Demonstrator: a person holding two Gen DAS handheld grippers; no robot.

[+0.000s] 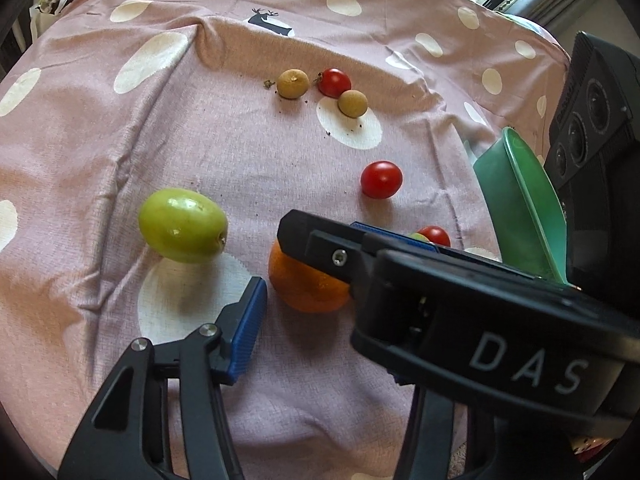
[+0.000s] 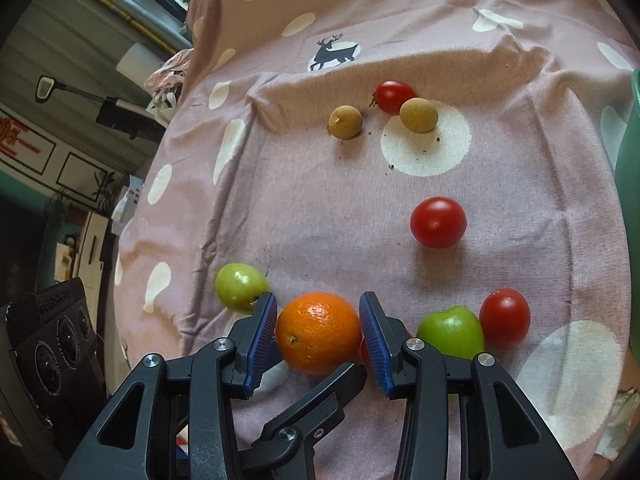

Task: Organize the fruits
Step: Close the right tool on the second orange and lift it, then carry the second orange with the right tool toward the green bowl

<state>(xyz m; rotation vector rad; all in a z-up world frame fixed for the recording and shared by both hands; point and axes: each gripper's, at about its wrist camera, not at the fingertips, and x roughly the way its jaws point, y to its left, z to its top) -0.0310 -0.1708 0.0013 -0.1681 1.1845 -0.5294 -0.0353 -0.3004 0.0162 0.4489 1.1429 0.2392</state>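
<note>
right gripper [image 2: 319, 330] clamps the orange [image 2: 318, 332] w/ both blue pads; left gripper [image 1: 320, 280] beside it, grip state unclear.

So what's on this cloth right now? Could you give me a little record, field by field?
surface: pink fabric cloth with white spots
held: round orange citrus fruit, between the blue pads of the right gripper
green oval fruits: two, one on either side of the orange
red cherry tomatoes: three
small brown round fruits: two, far side
container: green plastic bowl, right edge
</note>
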